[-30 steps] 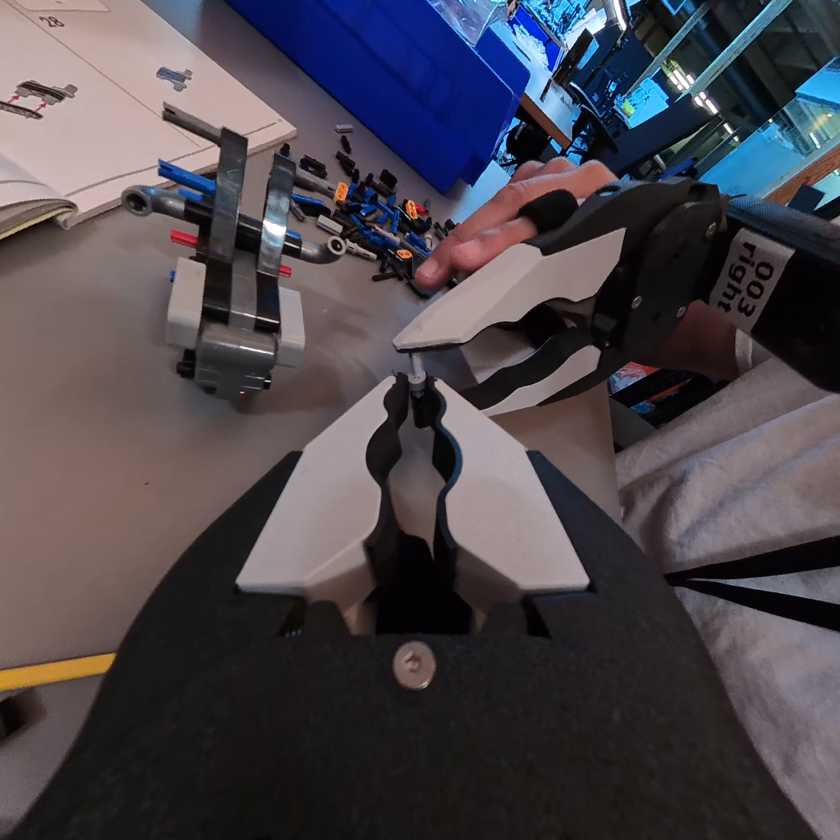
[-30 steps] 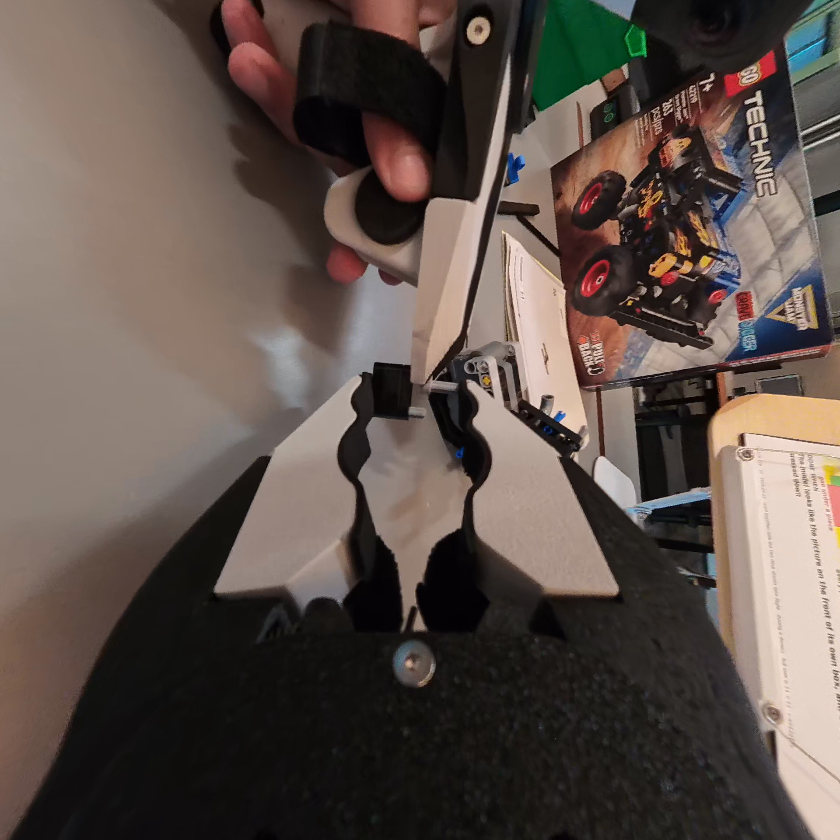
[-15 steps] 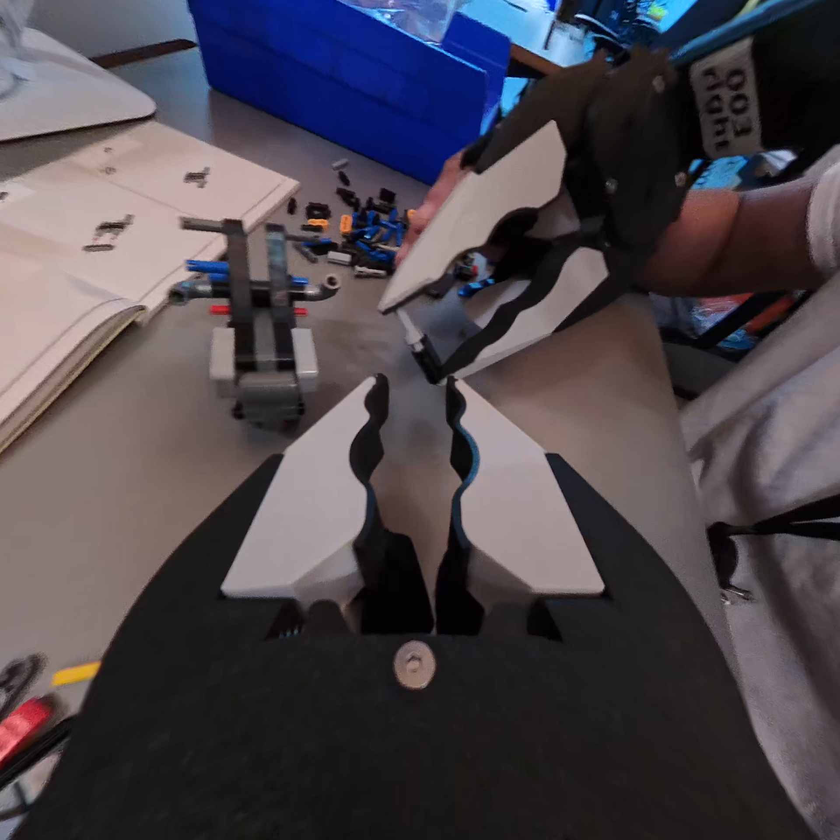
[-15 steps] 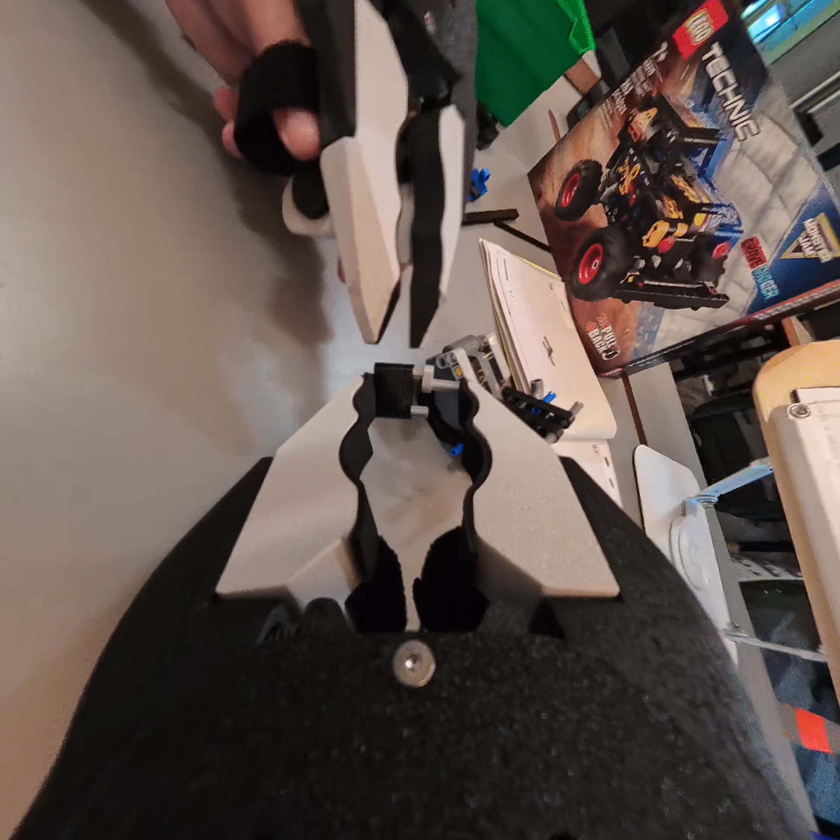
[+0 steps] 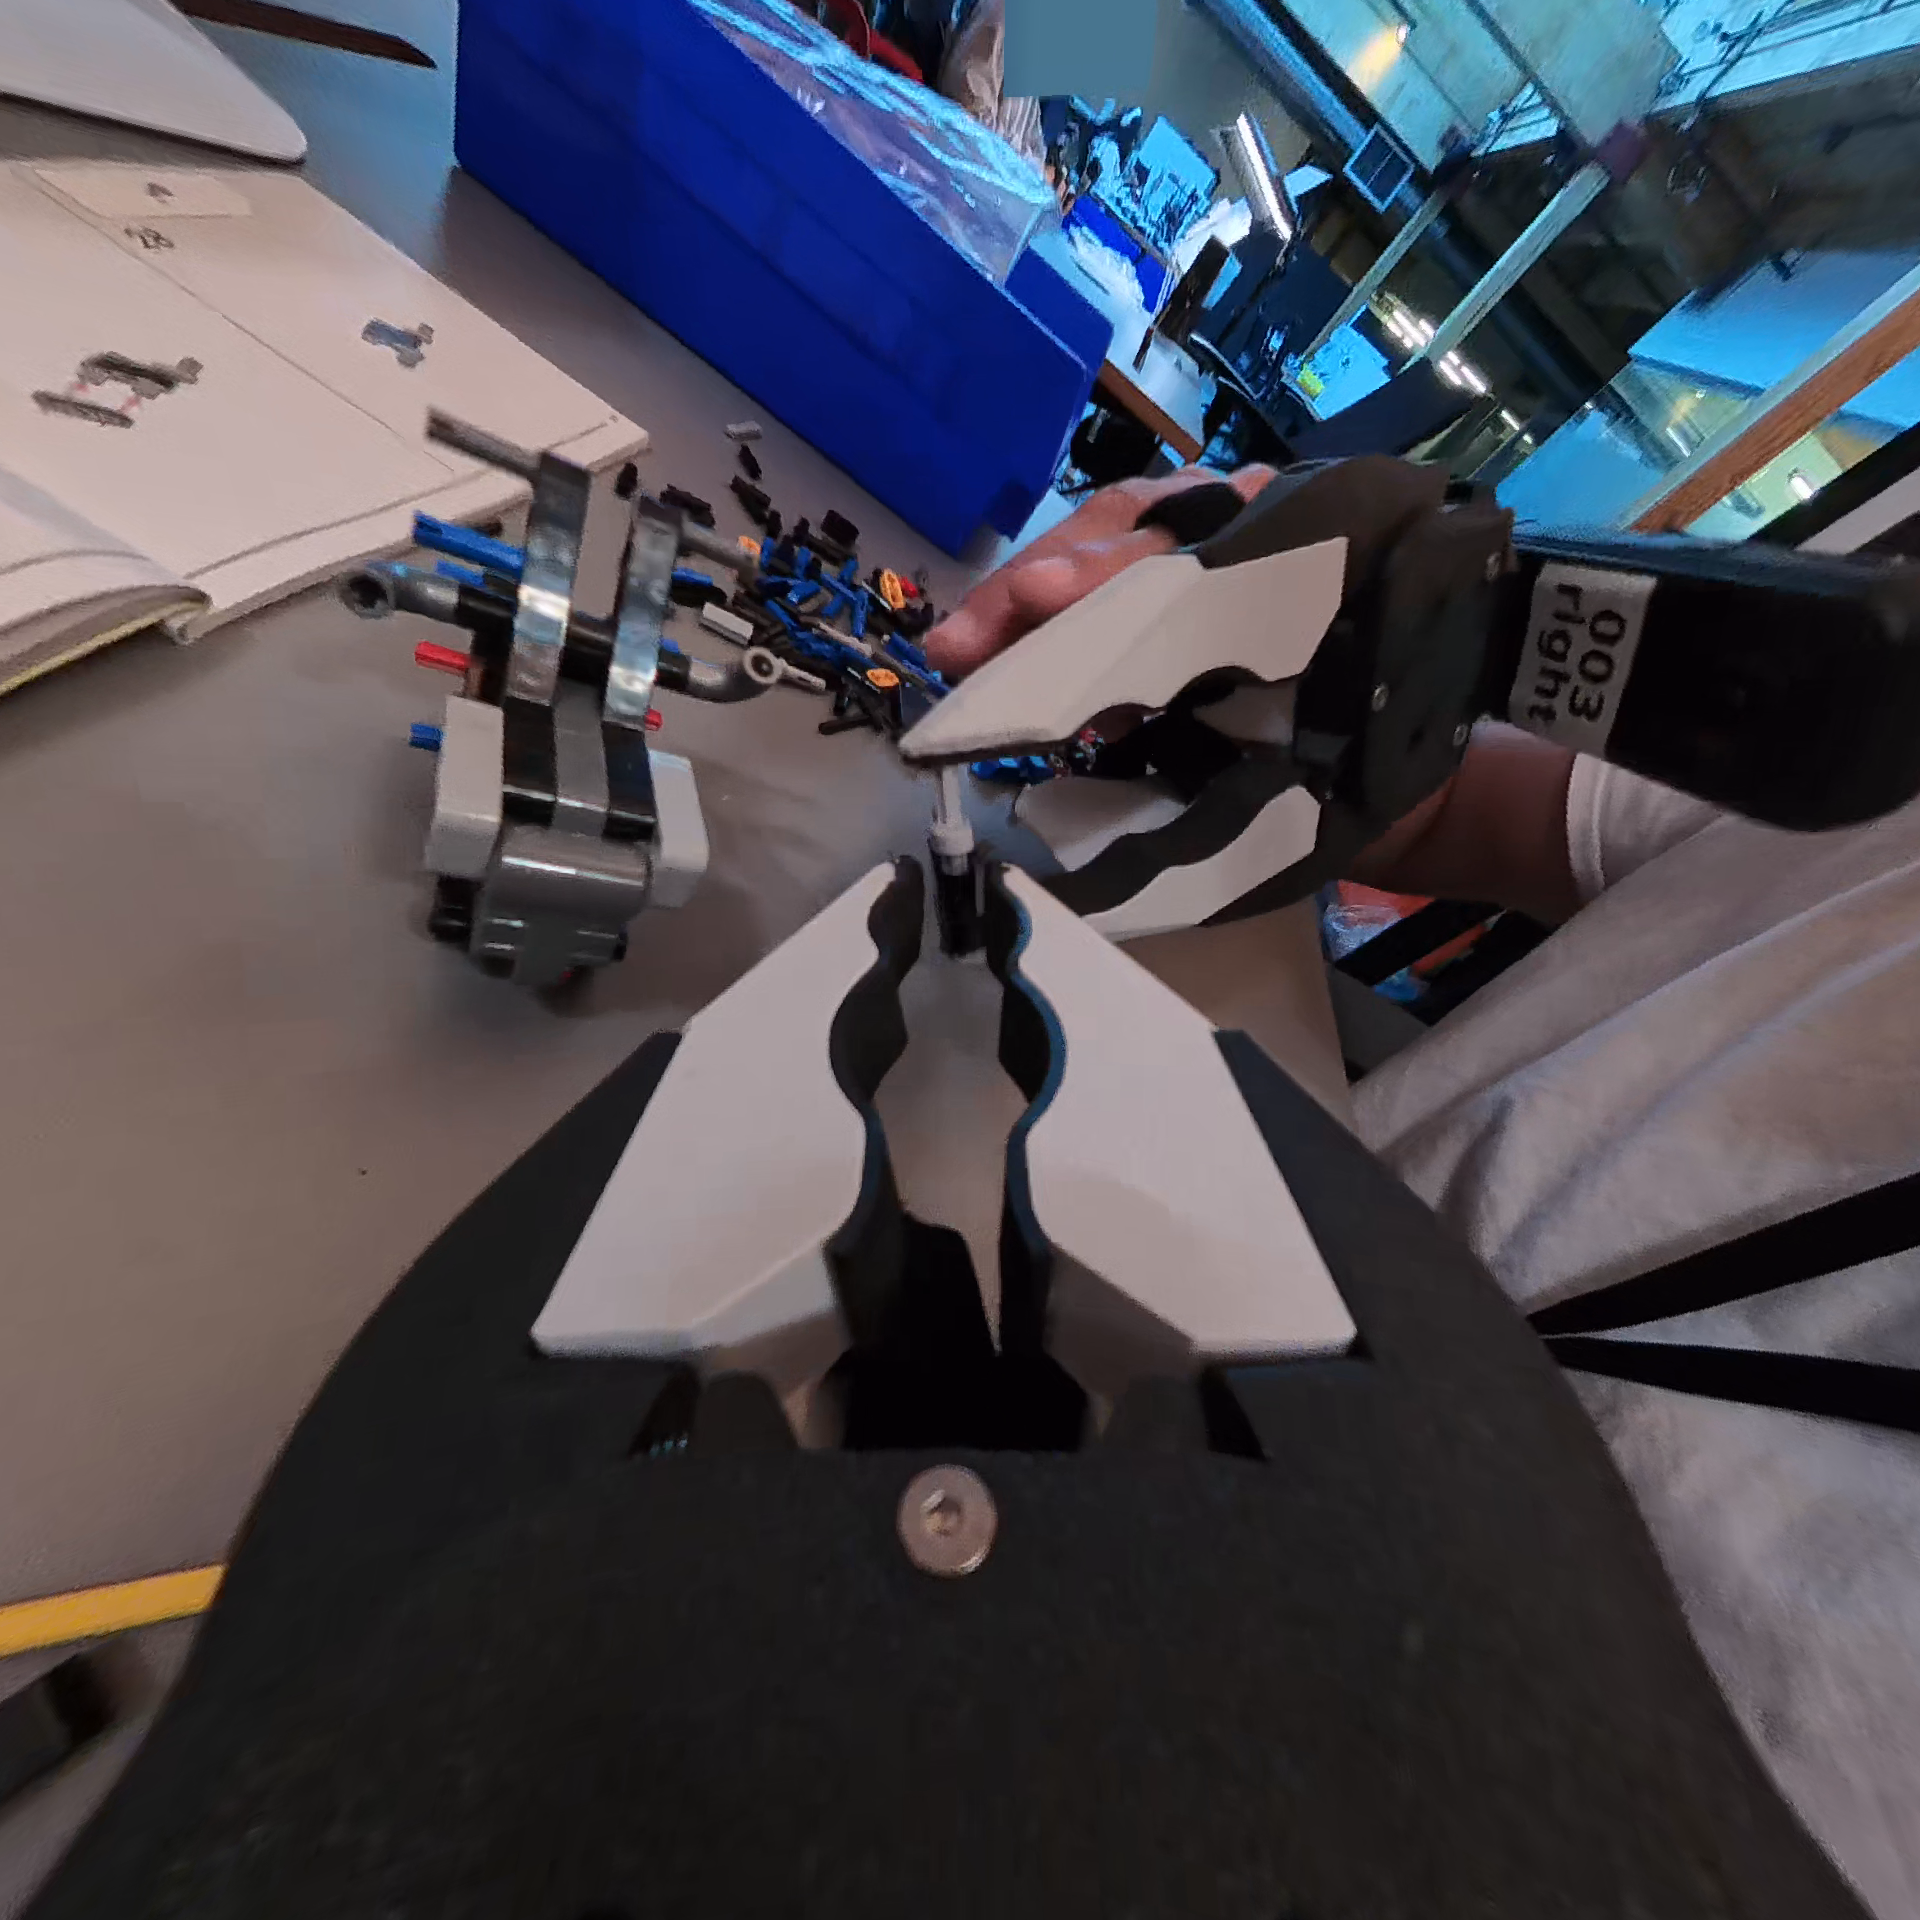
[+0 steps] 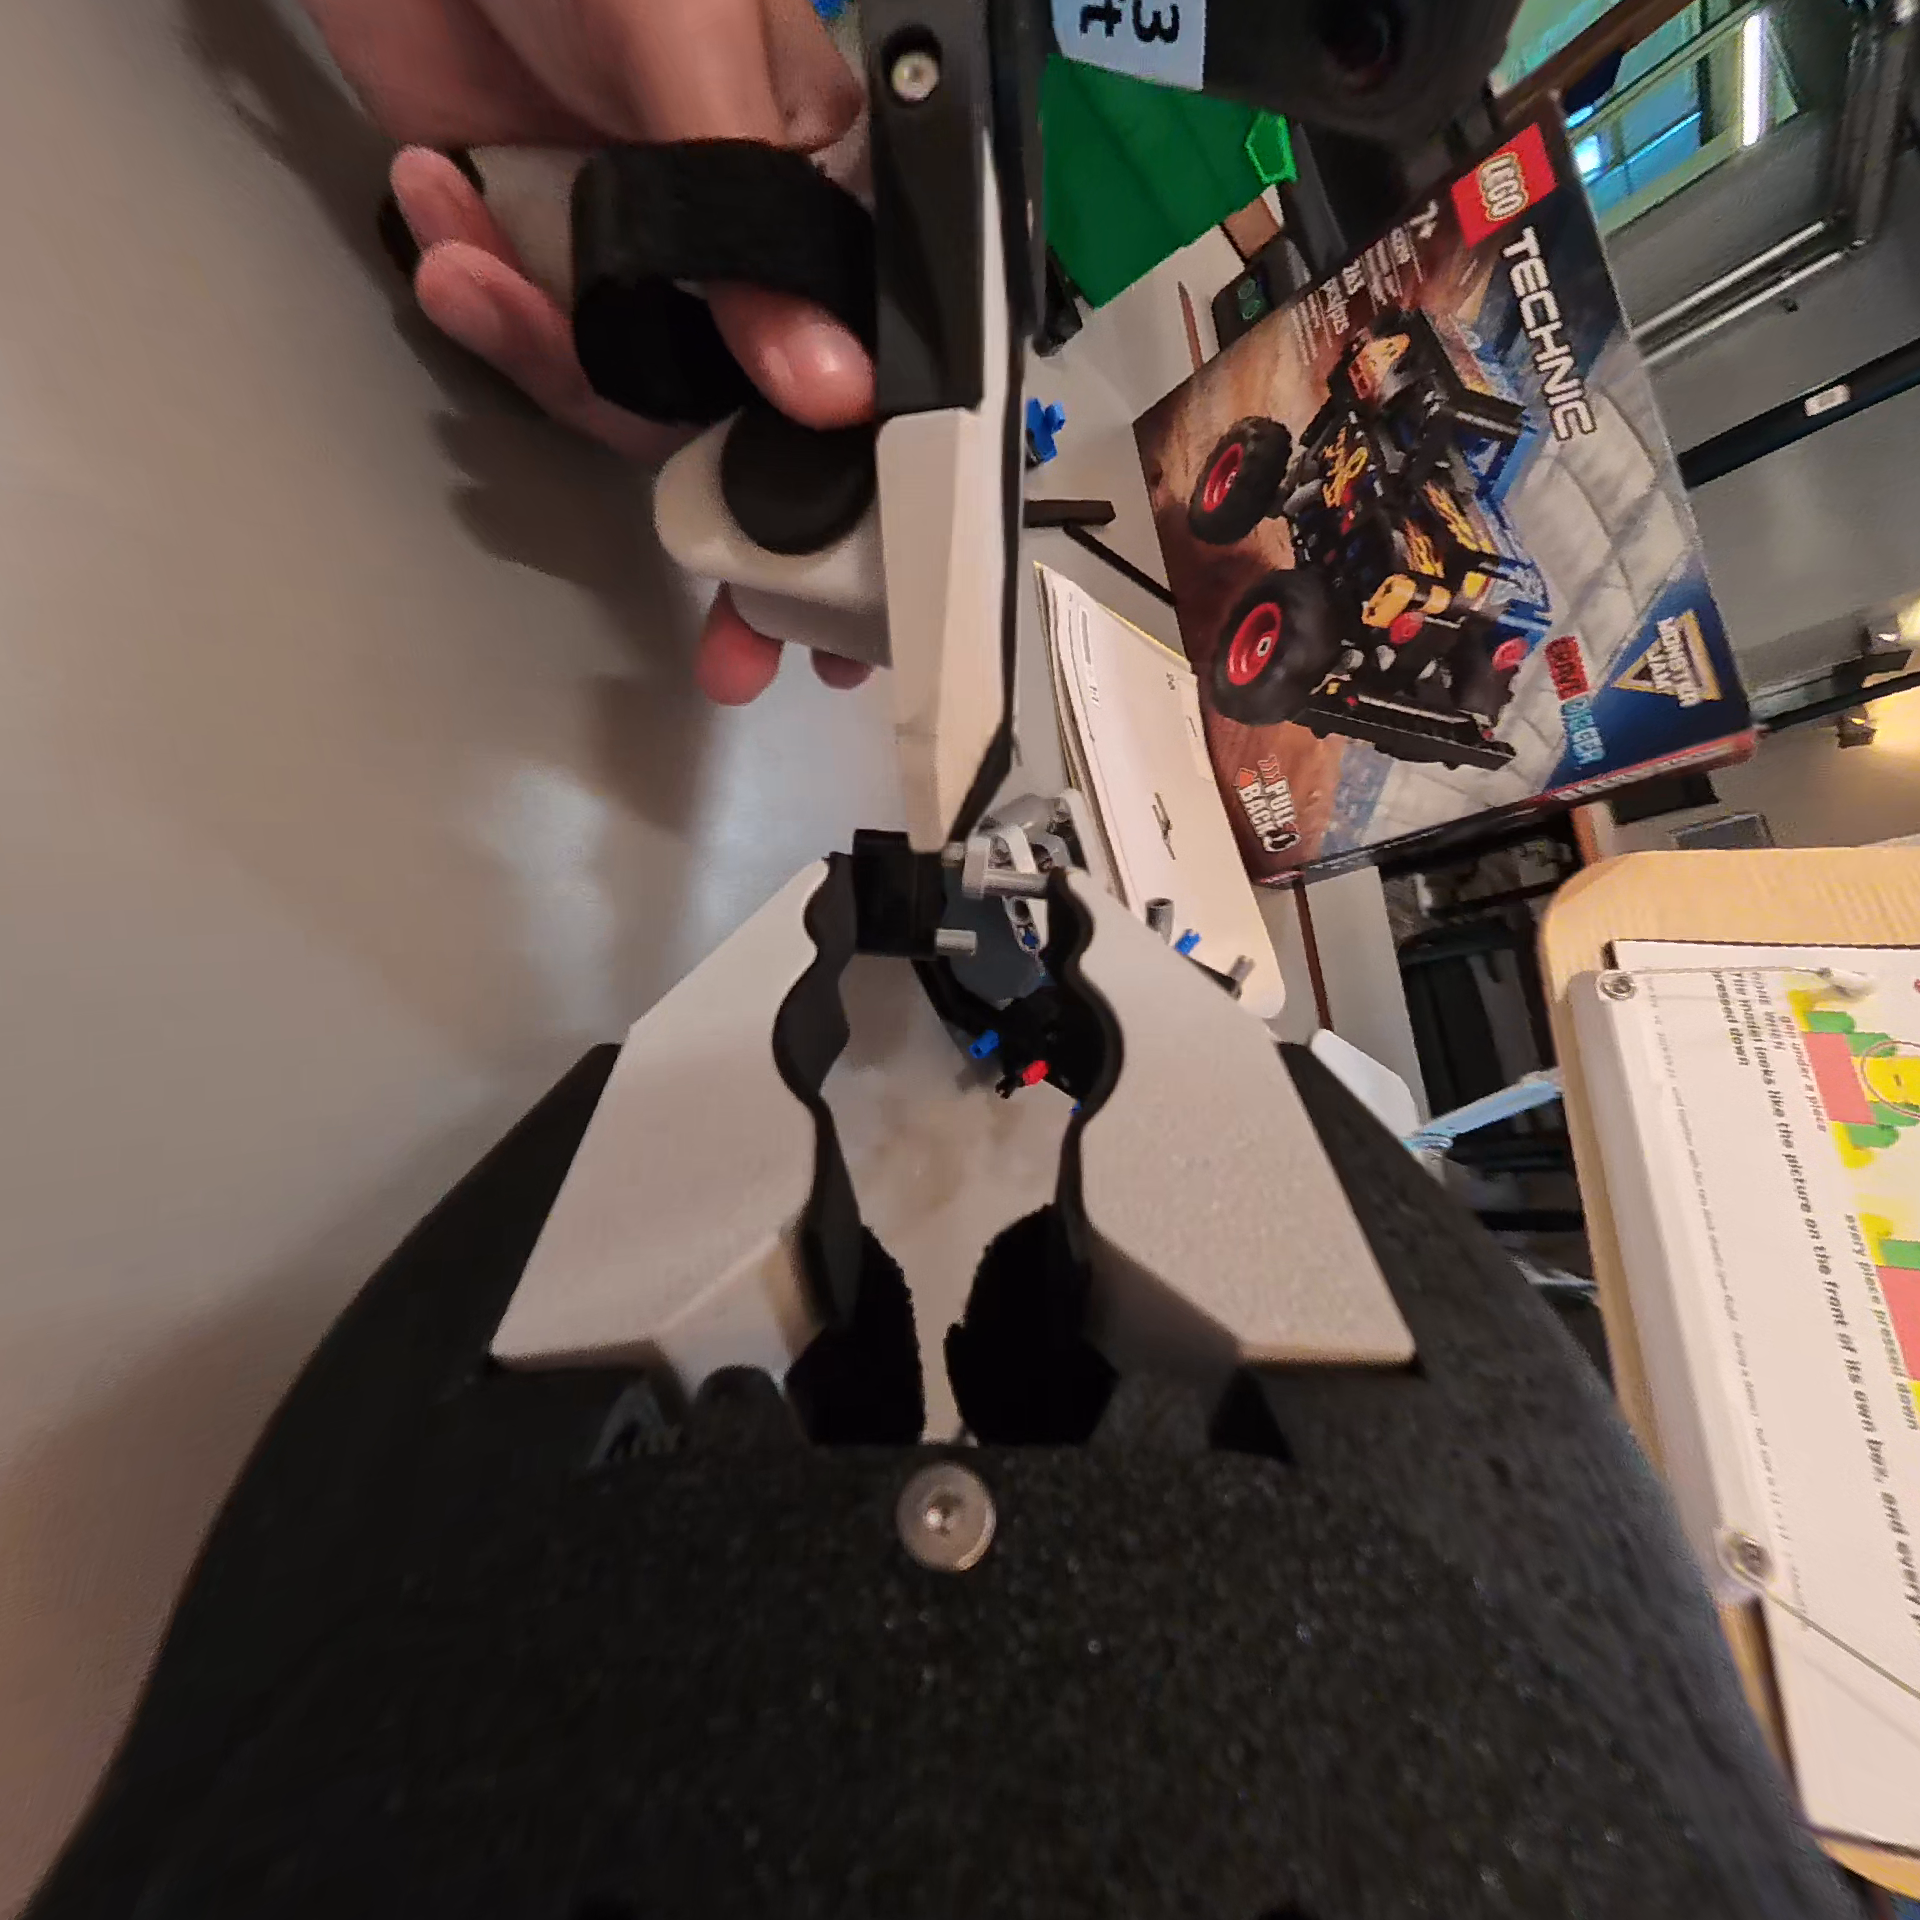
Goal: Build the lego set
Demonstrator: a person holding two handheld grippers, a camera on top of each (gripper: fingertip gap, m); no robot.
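Black connector [image 5: 958,906] with a pale pin [image 5: 948,821] poking from its end, clamped between the fingertips of the left gripper [image 5: 951,883], just right of the half-built model [image 5: 561,748] and lifted above the grey table [image 5: 208,1039]. Comes in from the right of the model, the right gripper [image 5: 971,784], fingers spread apart, gripping nothing, upper fingertip touching the pin's free end. Seen from the right wrist: same connector sitting against one finger of that spread pair, the other finger well clear. Stands upright on the table, the model, grey block at its base, black beams above, blue and red pins sticking out. Behind the model: loose pieces [image 5: 821,603], then a blue bin [image 5: 790,270]. Left of it, an open instruction booklet [image 5: 208,436]. Beyond the booklet, the set's box [image 6: 1455,520].
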